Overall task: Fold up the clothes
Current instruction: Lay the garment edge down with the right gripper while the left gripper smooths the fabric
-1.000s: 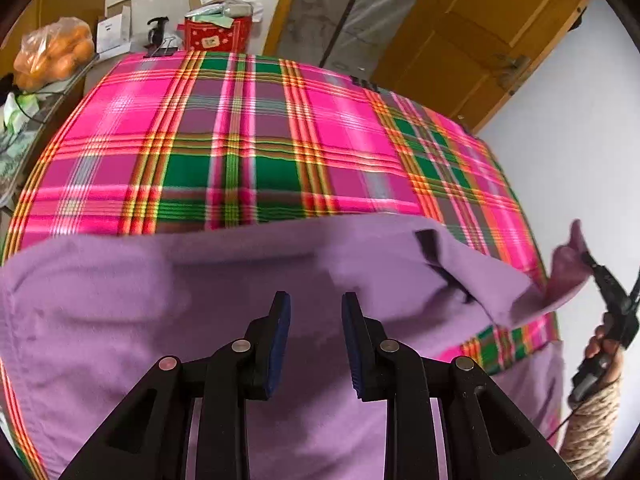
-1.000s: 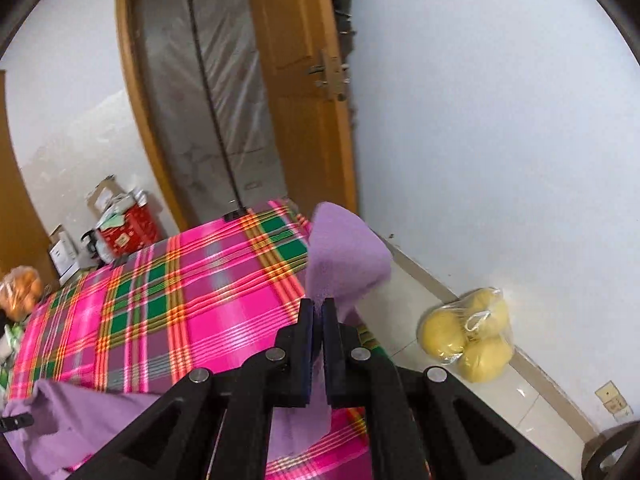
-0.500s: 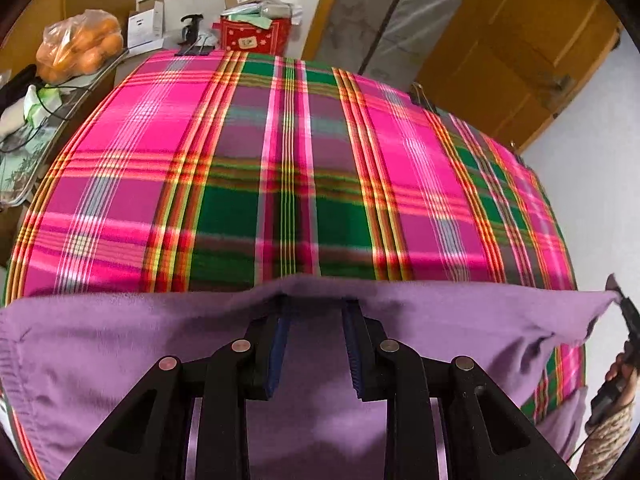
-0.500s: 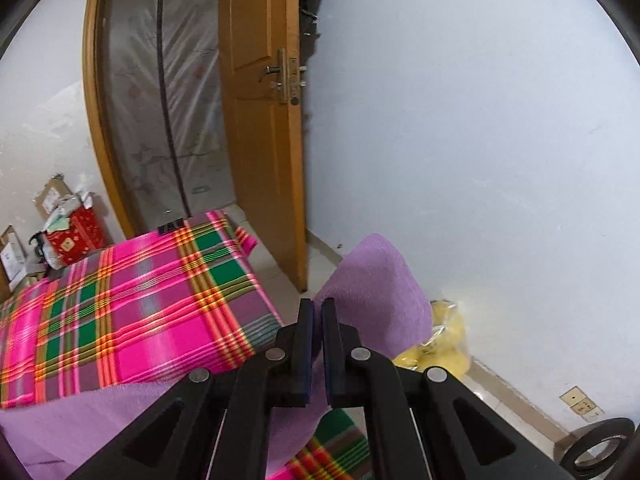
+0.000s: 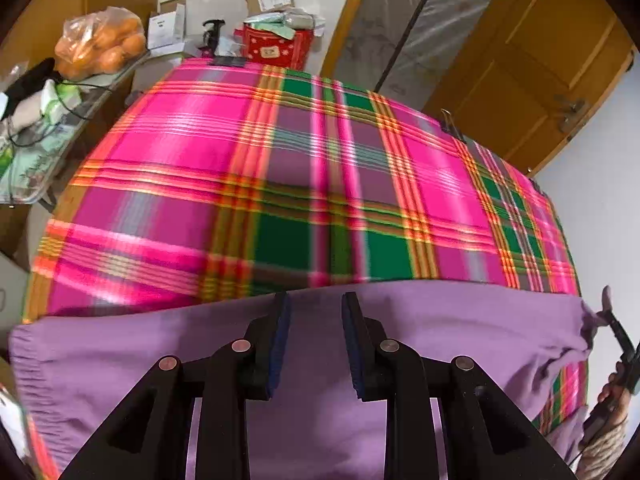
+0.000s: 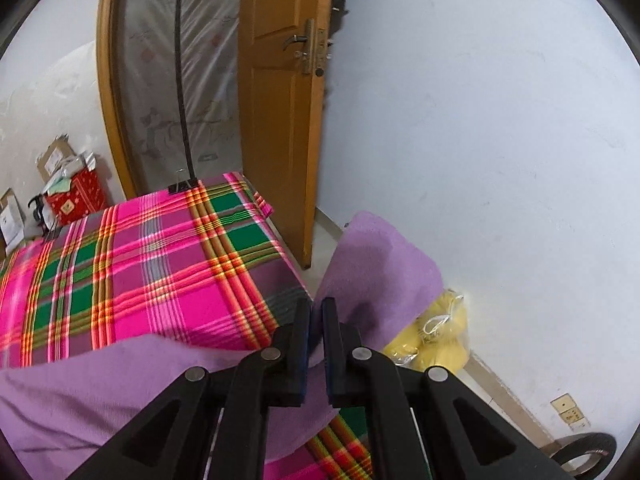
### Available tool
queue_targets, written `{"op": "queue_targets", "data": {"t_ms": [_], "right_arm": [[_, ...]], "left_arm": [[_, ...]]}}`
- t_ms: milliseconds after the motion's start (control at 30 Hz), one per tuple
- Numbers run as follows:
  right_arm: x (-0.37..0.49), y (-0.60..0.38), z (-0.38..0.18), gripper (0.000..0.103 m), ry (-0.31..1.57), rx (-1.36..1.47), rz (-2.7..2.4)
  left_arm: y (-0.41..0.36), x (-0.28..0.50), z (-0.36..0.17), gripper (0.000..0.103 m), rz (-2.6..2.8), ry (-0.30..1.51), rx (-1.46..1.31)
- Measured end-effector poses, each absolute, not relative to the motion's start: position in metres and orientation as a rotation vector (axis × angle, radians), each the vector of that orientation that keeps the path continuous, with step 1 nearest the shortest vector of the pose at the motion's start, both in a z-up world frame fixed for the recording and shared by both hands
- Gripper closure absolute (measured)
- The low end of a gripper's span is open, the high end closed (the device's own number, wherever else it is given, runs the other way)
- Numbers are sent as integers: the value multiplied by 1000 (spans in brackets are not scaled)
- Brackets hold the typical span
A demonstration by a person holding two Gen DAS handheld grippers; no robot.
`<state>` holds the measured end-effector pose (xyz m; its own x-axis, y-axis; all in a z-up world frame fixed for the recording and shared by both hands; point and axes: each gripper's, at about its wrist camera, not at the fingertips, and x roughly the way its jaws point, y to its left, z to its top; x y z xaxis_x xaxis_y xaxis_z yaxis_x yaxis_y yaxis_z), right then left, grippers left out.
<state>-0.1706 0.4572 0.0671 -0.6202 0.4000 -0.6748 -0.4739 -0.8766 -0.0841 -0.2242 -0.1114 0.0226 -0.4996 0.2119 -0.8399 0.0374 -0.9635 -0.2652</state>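
My right claw is clenched on a corner of the purple garment, and the pinched cloth stands up past the fingertips, out beyond the near right edge of the plaid-covered table. My left claw hangs with its pads apart over the garment's far edge. No cloth is visibly between them, so I judge it released.

The garment lies across the near end of the table, its long axis running side to side from my left claw's view, with the gathered hem at the left end and the held corner at the right. Its straight far edge sits right at my left fingertips, so that claw is the nearer one for taking hold along this edge. My right hand is well off toward the table's right side.

Compared with a second ago, the garment's far edge has drawn back toward me and flattened into a straight line, baring more plaid. The right claw has swung outward, away from the table, with the corner held.
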Motion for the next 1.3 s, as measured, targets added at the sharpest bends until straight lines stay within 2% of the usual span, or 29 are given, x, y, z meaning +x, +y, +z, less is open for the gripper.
{"op": "queue_targets", "data": {"t_ms": [67, 200, 333, 500, 733, 1067, 1167, 1300], "right_arm": [[-168, 453, 70, 88, 131, -989, 2458], [-159, 434, 81, 81, 106, -966, 2522], [-168, 393, 82, 73, 55, -1058, 2688], [-180, 339, 82, 71, -20, -1189, 2899], [-205, 247, 52, 69, -261, -1464, 3027], [-226, 195, 36, 62, -302, -1690, 3117], [-225, 185, 32, 61, -393, -1710, 3105], [-231, 177, 30, 60, -419, -1685, 3106]], "left_arm": [[-126, -214, 28, 76, 2630, -365, -1506], [-166, -195, 36, 76, 2706, -329, -1515], [-199, -178, 36, 76, 2748, -316, -1560], [-228, -159, 26, 76, 2751, -230, -1656], [-239, -157, 23, 76, 2782, -166, -1689], [-205, -170, 18, 75, 2641, 50, -1551], [-196, -175, 12, 75, 2621, 125, -1558], [-195, -180, 13, 75, 2633, 90, -1548]]}}
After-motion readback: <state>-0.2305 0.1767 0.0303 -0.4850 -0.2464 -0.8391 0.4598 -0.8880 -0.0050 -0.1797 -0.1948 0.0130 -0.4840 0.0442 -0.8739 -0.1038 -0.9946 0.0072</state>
